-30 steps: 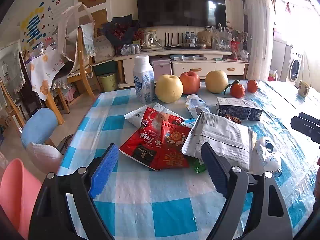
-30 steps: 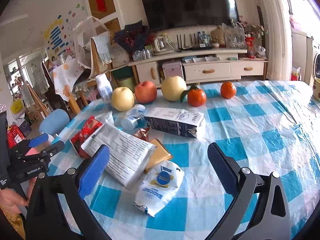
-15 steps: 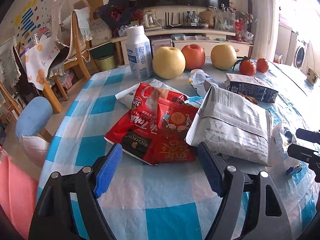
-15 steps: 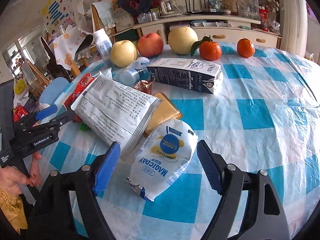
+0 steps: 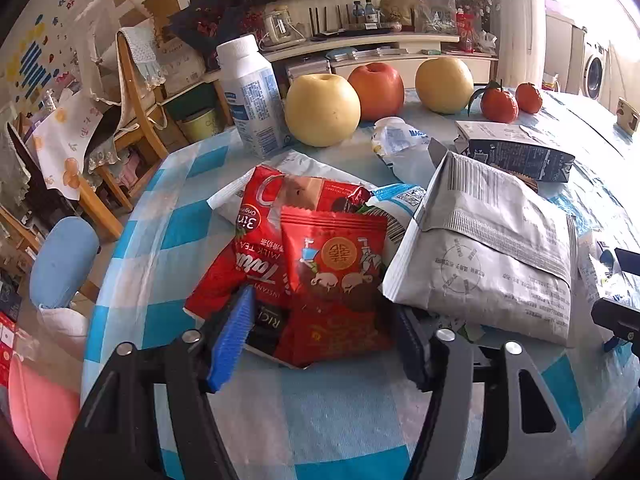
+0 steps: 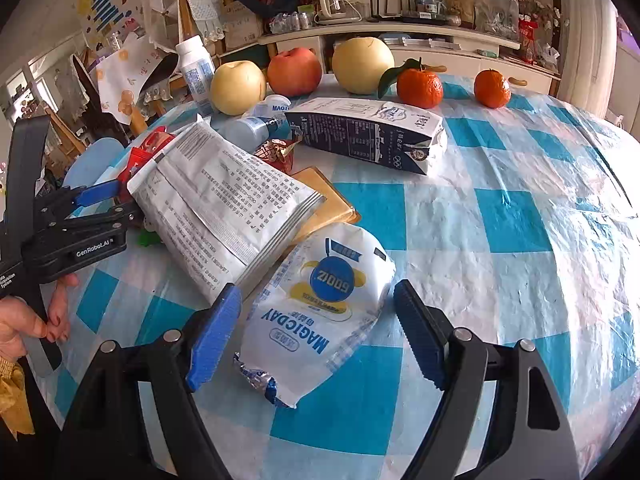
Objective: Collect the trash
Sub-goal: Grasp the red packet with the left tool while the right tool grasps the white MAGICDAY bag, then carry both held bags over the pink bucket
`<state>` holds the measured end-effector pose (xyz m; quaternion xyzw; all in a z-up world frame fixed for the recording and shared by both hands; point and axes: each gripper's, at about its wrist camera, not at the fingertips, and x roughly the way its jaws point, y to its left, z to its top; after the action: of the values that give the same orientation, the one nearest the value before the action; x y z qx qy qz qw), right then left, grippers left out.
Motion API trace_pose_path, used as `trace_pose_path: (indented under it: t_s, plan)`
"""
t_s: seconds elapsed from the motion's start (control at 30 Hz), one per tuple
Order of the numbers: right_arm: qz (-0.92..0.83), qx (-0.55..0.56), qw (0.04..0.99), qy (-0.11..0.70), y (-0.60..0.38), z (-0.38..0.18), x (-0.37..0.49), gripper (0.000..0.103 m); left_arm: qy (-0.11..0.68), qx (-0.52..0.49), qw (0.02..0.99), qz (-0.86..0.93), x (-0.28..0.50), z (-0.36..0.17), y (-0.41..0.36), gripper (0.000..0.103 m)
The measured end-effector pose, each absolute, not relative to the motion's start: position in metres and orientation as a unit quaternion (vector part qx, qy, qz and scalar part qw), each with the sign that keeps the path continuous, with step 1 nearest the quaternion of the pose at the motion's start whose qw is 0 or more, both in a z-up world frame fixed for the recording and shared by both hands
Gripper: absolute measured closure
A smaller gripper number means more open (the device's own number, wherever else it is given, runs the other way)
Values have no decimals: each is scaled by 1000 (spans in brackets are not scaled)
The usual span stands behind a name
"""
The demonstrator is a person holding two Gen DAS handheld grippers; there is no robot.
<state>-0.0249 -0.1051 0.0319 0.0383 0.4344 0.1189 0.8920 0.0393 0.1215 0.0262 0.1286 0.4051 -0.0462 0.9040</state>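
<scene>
On the checked worktop (image 6: 500, 216) all trash still lies uncollected. Left gripper (image 5: 320, 336) jaws closing around the red snack wrappers (image 5: 336, 276), not yet pinching. Right gripper (image 6: 316, 340) jaws open, straddling the white MAGICDAY bag (image 6: 320, 312).

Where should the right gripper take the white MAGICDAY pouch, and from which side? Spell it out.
Grip the MAGICDAY pouch across its puffed middle, coming down from above at the near end. It lies flat on the checked tablecloth, already between the right gripper's open fingers. Its far end is tucked under the grey printed bag, so the near crimped end is freer, though thin.
</scene>
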Motion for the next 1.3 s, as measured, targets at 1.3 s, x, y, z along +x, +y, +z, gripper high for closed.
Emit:
trace_pose_path:
  t_s: [1.3]
  plan:
    - [142,55,906,394,-106,47,-46,35,348,-20,937,3,-65,69,198,67]
